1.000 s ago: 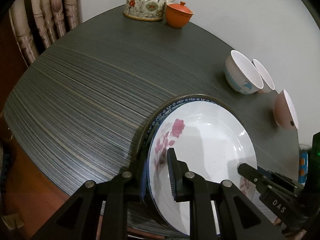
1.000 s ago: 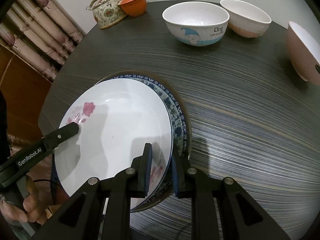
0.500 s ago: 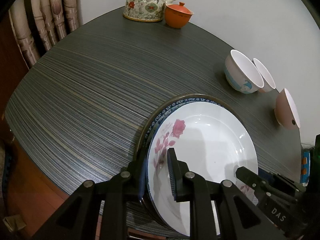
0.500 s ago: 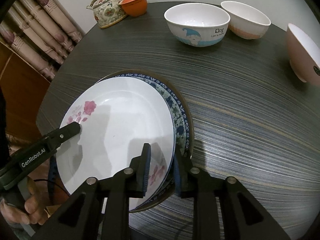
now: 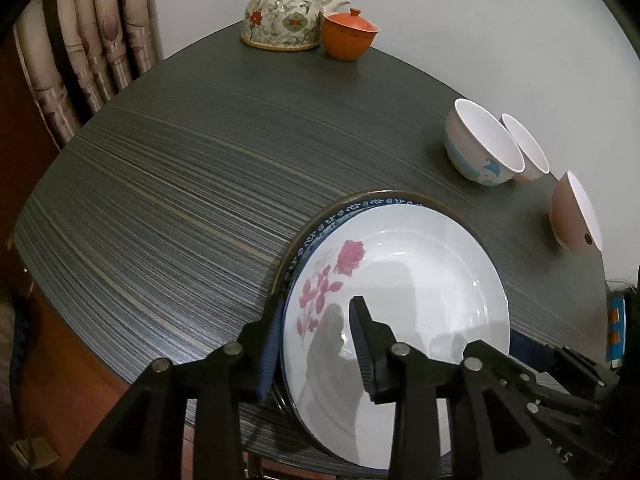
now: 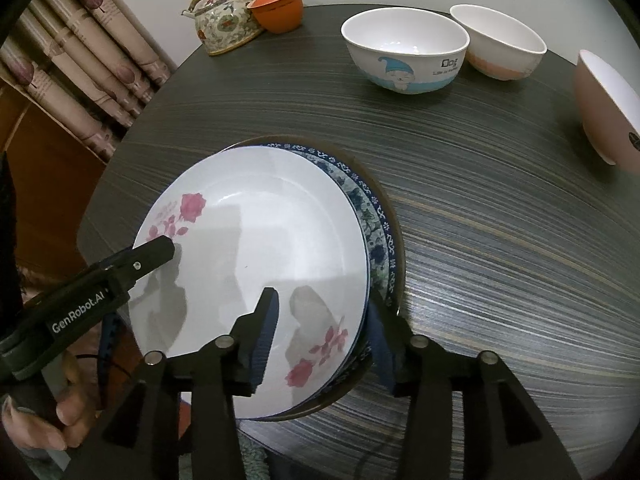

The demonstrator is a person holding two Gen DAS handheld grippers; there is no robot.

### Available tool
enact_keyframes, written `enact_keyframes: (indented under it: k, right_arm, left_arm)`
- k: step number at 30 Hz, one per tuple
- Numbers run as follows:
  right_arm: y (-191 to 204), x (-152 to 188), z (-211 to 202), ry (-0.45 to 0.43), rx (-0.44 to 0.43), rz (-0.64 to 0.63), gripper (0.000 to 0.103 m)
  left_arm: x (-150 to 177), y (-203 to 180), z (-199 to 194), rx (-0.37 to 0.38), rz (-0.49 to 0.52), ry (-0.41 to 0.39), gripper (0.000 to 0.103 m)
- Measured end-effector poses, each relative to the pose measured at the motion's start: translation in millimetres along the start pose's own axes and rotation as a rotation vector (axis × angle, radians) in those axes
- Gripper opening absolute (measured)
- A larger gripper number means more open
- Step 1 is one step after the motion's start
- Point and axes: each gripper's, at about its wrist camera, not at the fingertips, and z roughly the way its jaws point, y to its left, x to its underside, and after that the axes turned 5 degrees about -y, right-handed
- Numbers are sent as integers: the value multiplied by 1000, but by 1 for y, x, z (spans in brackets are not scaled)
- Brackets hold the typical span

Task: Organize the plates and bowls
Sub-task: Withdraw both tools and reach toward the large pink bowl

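Near the table (image 5: pixel 168 184) edge: white plate (image 6: pixel 256 240) with pink roses, stacked on a blue-patterned plate (image 6: pixel 376 240). Left gripper (image 5: pixel 316 344) and right gripper (image 6: pixel 324 328) straddle opposite rims, jaws just opening, pads released. Three bowls (image 6: pixel 404 52) stand beyond.

You see a white rose-printed plate (image 6: pixel 256 240) stacked level on a blue-patterned plate (image 6: pixel 380 240) near your table edge; three bowls stand upright beyond: cartoon bowl (image 6: pixel 404 54), pink-banded bowl (image 6: pixel 500 44), pink bowl (image 6: pixel 604 116).

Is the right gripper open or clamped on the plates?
Open: right gripper jaws just spread, pads clear of the white plate rim between them.
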Motion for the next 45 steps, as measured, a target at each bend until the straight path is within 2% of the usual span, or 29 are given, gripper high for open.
enact_keyframes:
  k: [4, 6, 9, 16, 24, 26, 29, 35, 40, 45]
  right_arm:
    - [6, 1, -4, -9, 11, -10, 50]
    - [7, 0, -5, -14, 10, -10, 51]
    - [8, -2, -7, -20, 16, -11, 54]
    - [9, -4, -15, -40, 24, -9, 64]
    - [-10, 1, -32, -60, 30, 44, 66]
    - [-20, 5, -38, -65, 35, 66, 66]
    - [-35, 8, -45, -69, 42, 98, 66]
    - [-75, 14, -57, -77, 61, 178, 66]
    - [-112, 15, -72, -110, 94, 236, 66]
    - [-157, 18, -83, -125, 115, 332, 66]
  left_arm:
    - [-2, 0, -11, -3, 11, -62, 39]
    - [-2, -1, -15, 1, 17, -82, 53]
    - [-3, 0, -19, 18, 20, -100, 54]
    - [-3, 2, -26, 4, 8, -120, 58]
    - [0, -7, -31, -28, 60, -160, 61]
    - [1, -7, -32, -44, 55, -173, 61]
    - [3, -2, -38, -84, -21, -228, 61]
    - [2, -19, -47, -126, 45, -233, 61]
    - [-2, -47, -51, -97, 94, -206, 61]
    - [-5, -95, -42, -4, 145, -149, 61]
